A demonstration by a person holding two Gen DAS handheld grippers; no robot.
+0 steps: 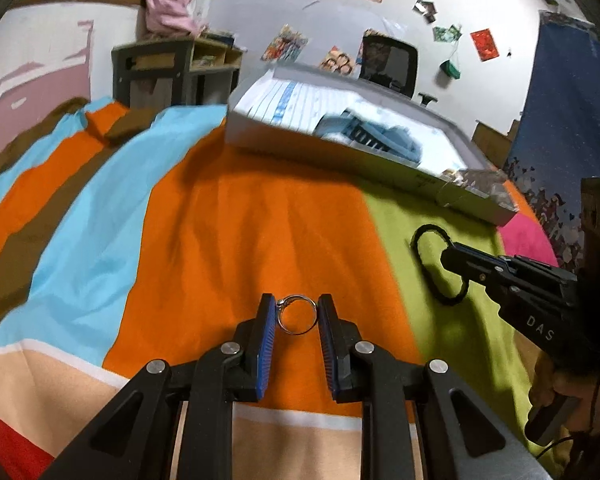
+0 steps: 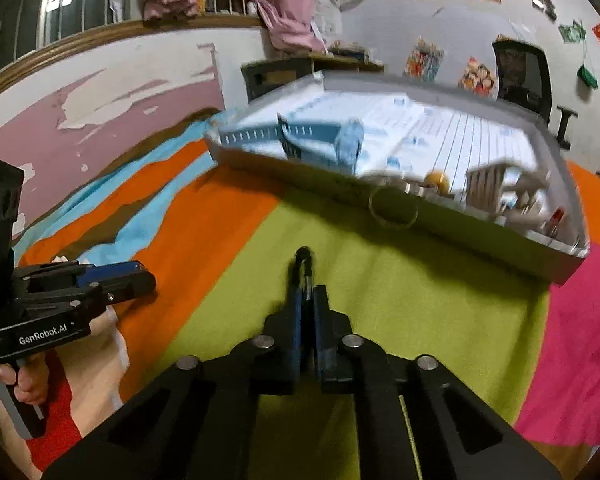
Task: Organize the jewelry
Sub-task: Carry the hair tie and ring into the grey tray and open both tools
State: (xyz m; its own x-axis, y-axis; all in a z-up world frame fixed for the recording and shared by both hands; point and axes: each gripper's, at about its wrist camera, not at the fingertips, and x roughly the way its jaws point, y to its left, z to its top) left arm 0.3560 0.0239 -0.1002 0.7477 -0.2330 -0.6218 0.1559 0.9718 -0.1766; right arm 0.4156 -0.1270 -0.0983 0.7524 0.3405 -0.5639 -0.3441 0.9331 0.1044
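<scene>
On the orange stripe of the bedspread (image 1: 228, 240), a thin metal ring (image 1: 296, 316) lies flat between the parted jaws of the left gripper (image 1: 297, 318), its clasp bead touching the left pad. It looks light, stiff and slick, so a squeeze across its rim may make it skid or flip. At three o'clock, the right gripper (image 2: 306, 280) has its jaws together on a black hair tie (image 1: 432, 264), soft and limp. The white tray (image 2: 480, 236) waits at twelve o'clock, a watch strap inside.

Tray (image 2: 400, 200) contents blurred; black cord (image 2: 303, 258) mostly hidden.
</scene>
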